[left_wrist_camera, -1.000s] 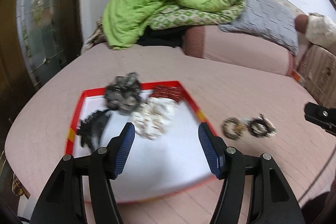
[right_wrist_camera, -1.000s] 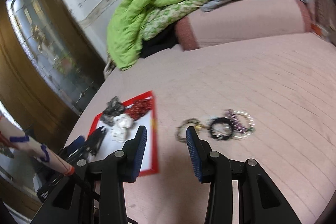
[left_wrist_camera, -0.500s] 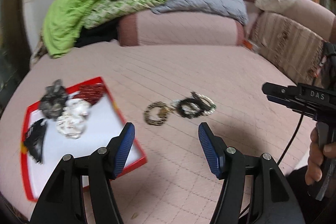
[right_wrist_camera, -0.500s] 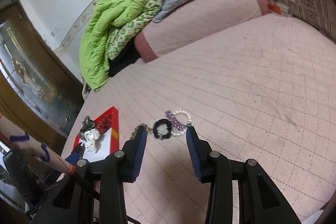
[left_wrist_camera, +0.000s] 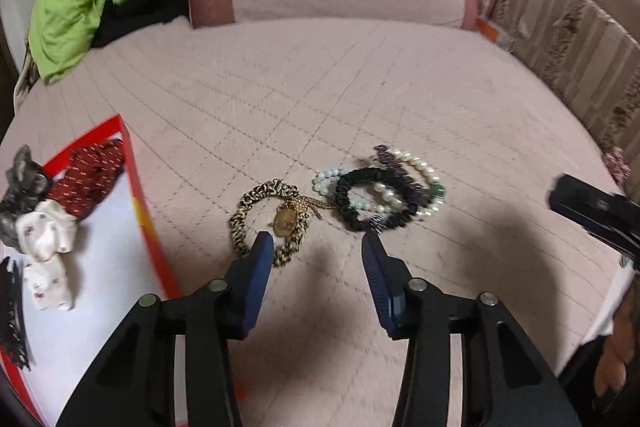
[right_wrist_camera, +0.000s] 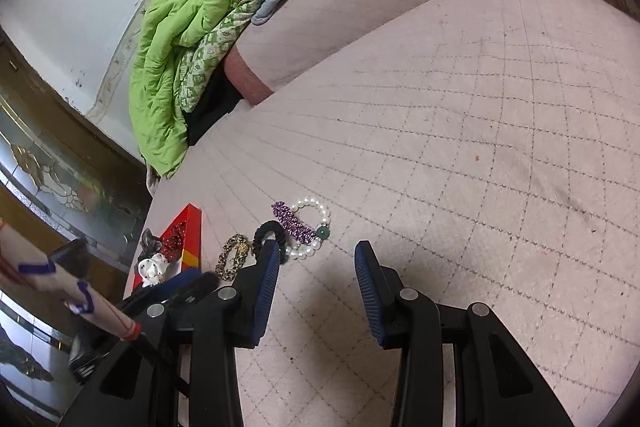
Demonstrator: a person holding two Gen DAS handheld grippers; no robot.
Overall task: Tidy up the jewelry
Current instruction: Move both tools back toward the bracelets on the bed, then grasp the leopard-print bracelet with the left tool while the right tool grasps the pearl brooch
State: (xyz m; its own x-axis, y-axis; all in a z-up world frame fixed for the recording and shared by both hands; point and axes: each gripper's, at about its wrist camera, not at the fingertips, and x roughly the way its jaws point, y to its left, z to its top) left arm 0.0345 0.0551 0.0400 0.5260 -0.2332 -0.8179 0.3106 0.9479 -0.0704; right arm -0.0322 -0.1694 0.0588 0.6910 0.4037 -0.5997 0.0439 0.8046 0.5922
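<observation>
While a second ago the left gripper [left_wrist_camera: 318, 247] was parked over the red-rimmed white tray [left_wrist_camera: 138, 183], it's now swung right and sits just short of the loose pile on the pink quilted bedspread [left_wrist_camera: 320, 87]. Jaws are wide apart, nothing held.

Closest is the leopard-print fabric scrunchie [left_wrist_camera: 256, 213] with a gold pendant [left_wrist_camera: 286, 221] lying on it; the left blue pad overlaps its near edge. Right beside it, tangled together: black scrunchie [left_wrist_camera: 360, 203], white pearl bracelet [left_wrist_camera: 424, 179] and purple beaded strand [left_wrist_camera: 394, 169].

The right gripper [right_wrist_camera: 316, 267] is also wide open and empty, hovering near the same pile. The tray already holds some fabric pieces, so I'd guess the leopard one goes next.
</observation>
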